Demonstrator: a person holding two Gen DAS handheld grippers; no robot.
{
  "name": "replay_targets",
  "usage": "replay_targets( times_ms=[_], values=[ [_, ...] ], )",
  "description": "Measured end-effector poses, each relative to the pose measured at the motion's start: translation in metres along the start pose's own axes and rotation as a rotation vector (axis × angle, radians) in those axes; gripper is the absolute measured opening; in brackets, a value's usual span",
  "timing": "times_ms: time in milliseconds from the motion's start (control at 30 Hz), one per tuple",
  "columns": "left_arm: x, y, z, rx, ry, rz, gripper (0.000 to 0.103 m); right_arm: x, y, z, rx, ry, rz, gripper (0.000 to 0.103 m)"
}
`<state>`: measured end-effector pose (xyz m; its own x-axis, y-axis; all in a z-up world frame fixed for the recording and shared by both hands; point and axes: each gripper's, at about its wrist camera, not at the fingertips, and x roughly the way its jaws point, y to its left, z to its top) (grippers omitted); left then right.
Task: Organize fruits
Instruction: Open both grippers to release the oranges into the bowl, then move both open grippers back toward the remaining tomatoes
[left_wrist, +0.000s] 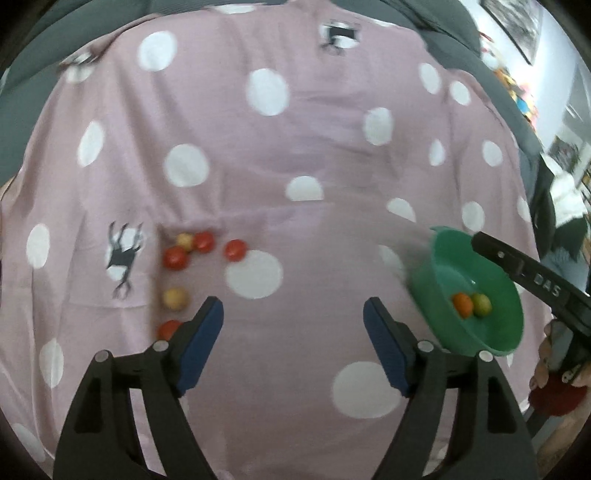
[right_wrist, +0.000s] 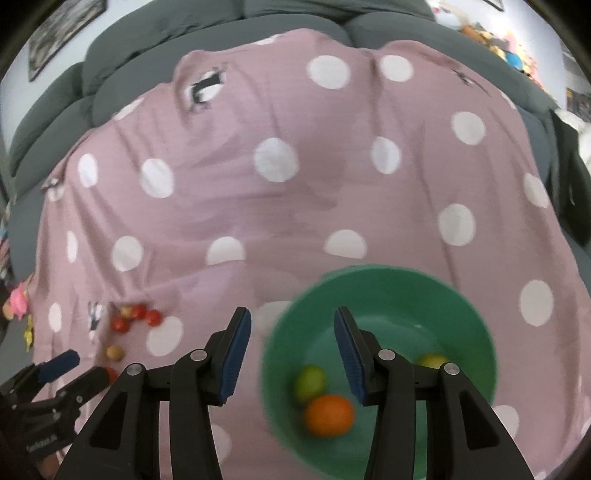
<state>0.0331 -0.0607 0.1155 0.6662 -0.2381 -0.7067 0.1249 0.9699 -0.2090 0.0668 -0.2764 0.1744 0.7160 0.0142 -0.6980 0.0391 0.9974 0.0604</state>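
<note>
Looking along the left gripper, the left wrist view shows its blue-padded fingers spread wide with nothing between them, over a pink cloth printed with white dots; the surface under the cloth cannot be identified; toward the cloth's left side lies a loose group of small fruits: three red ones and a yellow one clustered together, a second yellow one nearer the camera, and another red one just beside the left finger, partly hidden by it; toward the right side sits a green bowl, tilted in the picture, holding an orange fruit touching a green fruit; a black finger of the right gripper reaches over the bowl's far rim; grey cushions border the cloth.

The right wrist view shows the right gripper with its fingers apart and empty, one finger over the cloth, the other over the bowl; inside the bowl the orange fruit touches the green fruit, and a yellow fruit lies partly hidden behind the finger; the red and yellow fruits lie well apart from the bowl, toward the cloth's left edge; the left gripper appears at the lower left, fingers spread.
</note>
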Motion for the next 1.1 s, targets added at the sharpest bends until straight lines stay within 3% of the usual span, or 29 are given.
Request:
replay_targets(
  times_ms=[133,400,1100],
  values=[
    [0.001,0.024,0.001,-0.072,0.014,0.015,0.079,0.005,0.023,-0.003,-0.045,0.004,0.036,0.059],
    [-0.002,0.058,0.0,-0.14,0.016,0.052,0.087,0.02,0.056,-0.012,-0.11,0.038,0.113,0.064],
    [-0.002,0.105,0.0,-0.24,0.038,0.096,0.087,0.058,0.087,-0.032,-0.104,0.145,0.239,0.064]
  ],
)
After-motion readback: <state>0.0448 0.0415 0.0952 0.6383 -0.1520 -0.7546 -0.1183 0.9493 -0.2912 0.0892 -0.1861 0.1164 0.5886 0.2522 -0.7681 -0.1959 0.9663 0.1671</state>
